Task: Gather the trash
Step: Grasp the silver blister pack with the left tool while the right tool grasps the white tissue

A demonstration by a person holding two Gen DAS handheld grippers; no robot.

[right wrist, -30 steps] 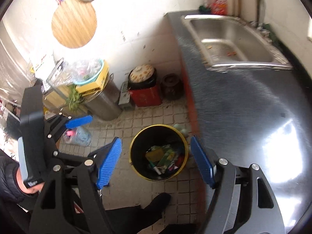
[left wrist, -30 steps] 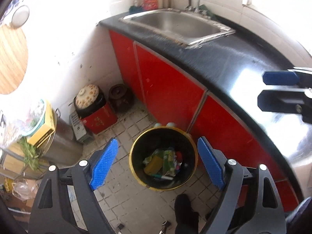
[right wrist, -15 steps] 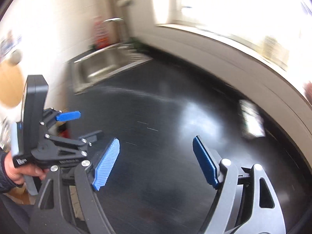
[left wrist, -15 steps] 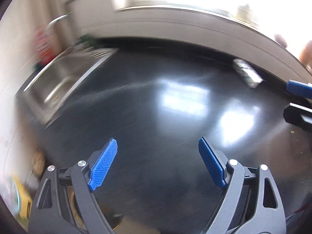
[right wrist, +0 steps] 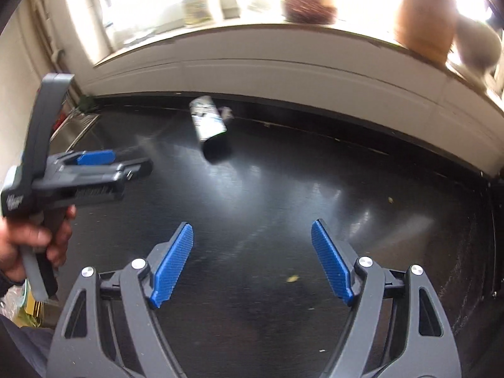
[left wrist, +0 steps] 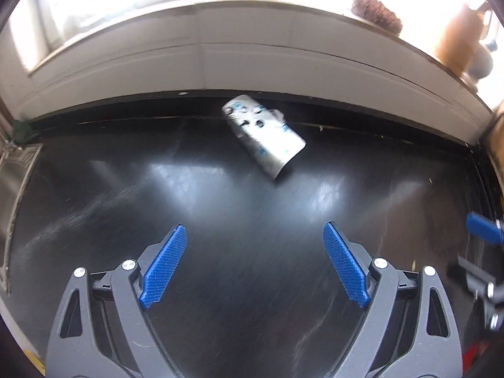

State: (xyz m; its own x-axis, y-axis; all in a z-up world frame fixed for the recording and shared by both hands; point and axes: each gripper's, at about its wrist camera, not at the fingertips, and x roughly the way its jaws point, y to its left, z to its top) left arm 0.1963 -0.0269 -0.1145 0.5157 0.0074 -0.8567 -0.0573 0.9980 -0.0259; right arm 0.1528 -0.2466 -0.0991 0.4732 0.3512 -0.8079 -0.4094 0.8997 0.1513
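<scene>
On counter: white-blue wrapper [left wrist: 264, 134] lying near back wall, well ahead of both grippers
Left gripper [left wrist: 254, 261]: jaws opening, nothing between (blurry)
Right gripper [right wrist: 252, 260]: jaws apart, empty

A white wrapper [left wrist: 264, 132] printed with blue and dark marks lies on a glossy black countertop [left wrist: 220, 208] below a cream sill [left wrist: 252, 60], framed by blue ribbed pads [left wrist: 163, 266] on grey gripper arms.

One crushed can [left wrist: 264, 132], two hand-held grippers [left wrist: 254, 266].
</scene>
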